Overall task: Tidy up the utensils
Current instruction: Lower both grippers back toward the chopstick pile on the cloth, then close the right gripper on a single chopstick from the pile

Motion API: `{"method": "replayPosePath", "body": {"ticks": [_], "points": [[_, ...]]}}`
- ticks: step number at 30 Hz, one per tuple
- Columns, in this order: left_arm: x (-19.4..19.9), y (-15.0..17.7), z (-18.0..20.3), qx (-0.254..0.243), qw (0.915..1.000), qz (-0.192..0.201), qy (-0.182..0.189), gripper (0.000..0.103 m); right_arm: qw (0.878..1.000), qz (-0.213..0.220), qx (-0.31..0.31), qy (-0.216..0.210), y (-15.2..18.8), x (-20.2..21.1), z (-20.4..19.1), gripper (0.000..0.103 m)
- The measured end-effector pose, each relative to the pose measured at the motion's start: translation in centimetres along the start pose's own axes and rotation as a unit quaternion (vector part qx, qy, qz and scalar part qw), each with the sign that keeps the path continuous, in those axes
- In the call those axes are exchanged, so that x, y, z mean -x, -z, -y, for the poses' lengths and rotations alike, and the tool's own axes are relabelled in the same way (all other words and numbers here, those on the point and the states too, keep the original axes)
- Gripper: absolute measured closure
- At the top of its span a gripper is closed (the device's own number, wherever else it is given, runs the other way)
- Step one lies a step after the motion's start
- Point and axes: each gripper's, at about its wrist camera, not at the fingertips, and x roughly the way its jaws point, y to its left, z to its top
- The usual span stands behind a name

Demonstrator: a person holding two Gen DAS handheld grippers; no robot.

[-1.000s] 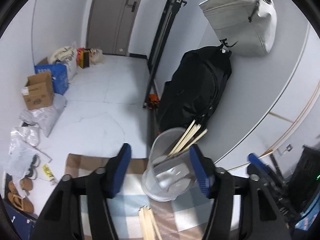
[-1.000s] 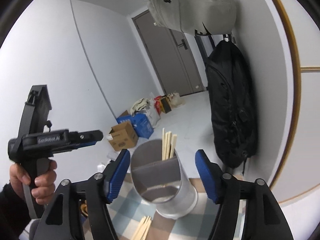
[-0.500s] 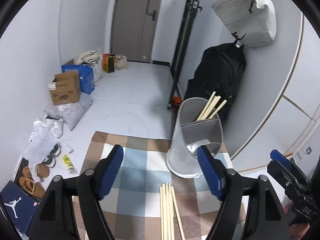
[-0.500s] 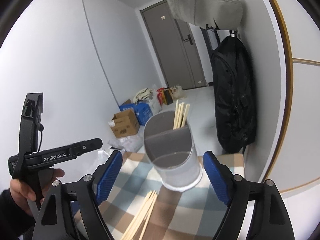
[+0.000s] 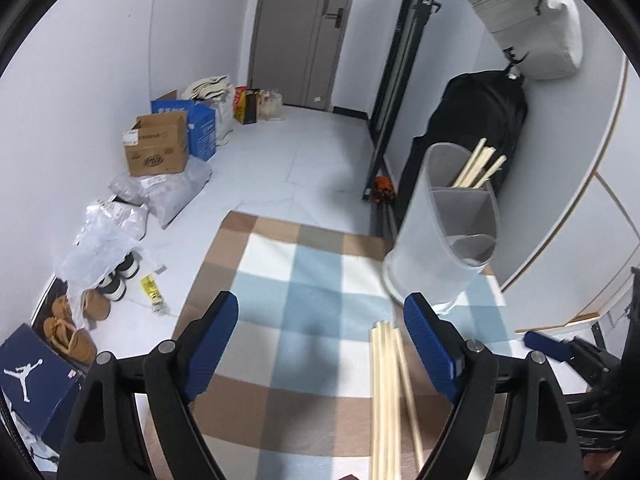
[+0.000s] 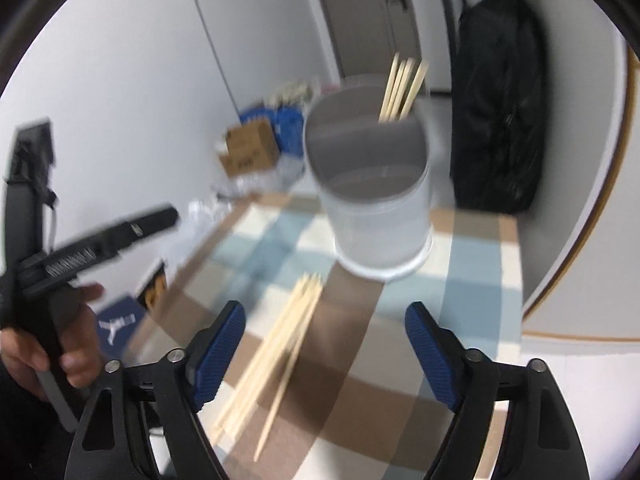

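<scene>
A translucent white utensil holder [image 5: 444,224] with an inner divider stands on the checkered tablecloth [image 5: 312,304] at the far right; several wooden chopsticks [image 5: 478,162] stand in its back compartment. A loose bundle of chopsticks [image 5: 390,392] lies on the cloth in front of it. My left gripper [image 5: 322,340] is open and empty above the cloth, left of the bundle. In the right wrist view the holder [image 6: 376,196] and the lying chopsticks [image 6: 280,348] show blurred; my right gripper [image 6: 322,344] is open and empty above them. The left gripper's body [image 6: 72,256] shows at left, held by a hand.
The table's far edge drops to a white floor with a cardboard box [image 5: 158,148], bags and shoes [image 5: 76,332]. A black backpack [image 5: 472,120] and a grey bag [image 5: 528,20] hang on the right wall [image 5: 560,184] close behind the holder.
Both grippers have pulled back and risen from the holder. The holder now sits farther away, and more of the cloth and the lying chopsticks has come into view.
</scene>
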Motion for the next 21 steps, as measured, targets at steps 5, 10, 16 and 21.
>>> {"method": "replayPosePath", "body": {"ticks": [5, 10, 16, 21], "points": [[-0.4, -0.4, -1.9, 0.035, 0.9992, -0.018, 0.005, 0.021, 0.998, -0.056, 0.027, 0.028, 0.1, -4.1, -1.1, 0.056], [-0.8, -0.9, -3.4, 0.055, 0.9981, -0.024, -0.01, 0.021, 0.994, -0.092, 0.047, 0.045, -0.3, -7.7, -1.9, 0.069], [-0.3, -1.2, -4.9, 0.079, 0.9965, -0.027, -0.001, 0.021, 0.989, -0.122, 0.046, 0.072, -1.1, -10.5, -2.2, 0.076], [0.0, -1.3, -5.6, 0.083, 0.9961, -0.027, 0.003, 0.021, 0.986, -0.126, 0.057, 0.089, -1.8, -11.3, -3.1, 0.079]]}}
